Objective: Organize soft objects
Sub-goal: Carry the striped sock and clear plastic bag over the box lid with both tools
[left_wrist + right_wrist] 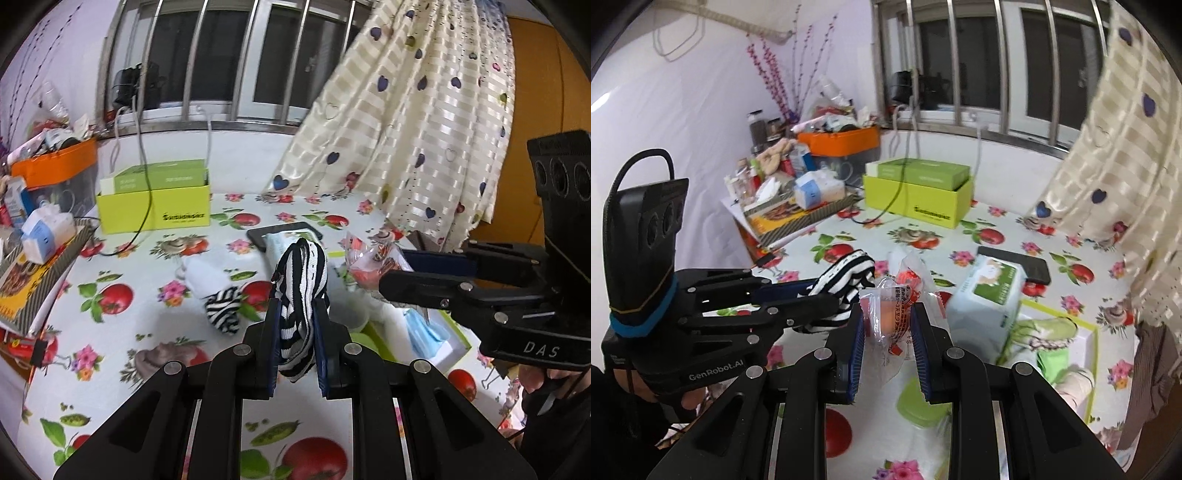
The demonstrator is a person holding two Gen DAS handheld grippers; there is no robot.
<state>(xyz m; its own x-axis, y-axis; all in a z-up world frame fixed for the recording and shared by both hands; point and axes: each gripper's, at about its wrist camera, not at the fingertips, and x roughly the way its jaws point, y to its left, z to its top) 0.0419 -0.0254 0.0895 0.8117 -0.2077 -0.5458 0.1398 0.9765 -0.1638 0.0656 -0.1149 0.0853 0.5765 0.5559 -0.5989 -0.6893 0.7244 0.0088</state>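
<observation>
Spread across the table point(155, 332), a fruit-print cloth with open room only toward the near middle; crowded along the far left by stacked books and an orange bin point(55, 166), at the back by a lime-green box point(155, 210), and on the right by a hanging heart-print curtain point(424, 110) low enough to snag a raised tool. Below the right tool, a shallow white tray with a lime rim point(1086, 328), already loaded with folded soft items and blue face masks, probably the drop zone. Leaning against the tray's far side, a wet-wipes pack point(990, 295) partly over a black phone point(1030, 266), likely to topple if bumped. Clamped in the left tool point(297, 332), jaws narrowed tight, a black-and-white striped sock point(301, 288), held above the table and drooping below the pads, so liable to slide out. Pinched in the right tool point(888, 325), jaws close together, a crinkly clear snack packet point(894, 306) with red print; slippery film, weak purchase. Both tools nearly touching tip to side, so collision or tangling of sock and packet a real risk. Lying loose on the table behind, a second striped sock point(221, 308) against a white cloth.
</observation>
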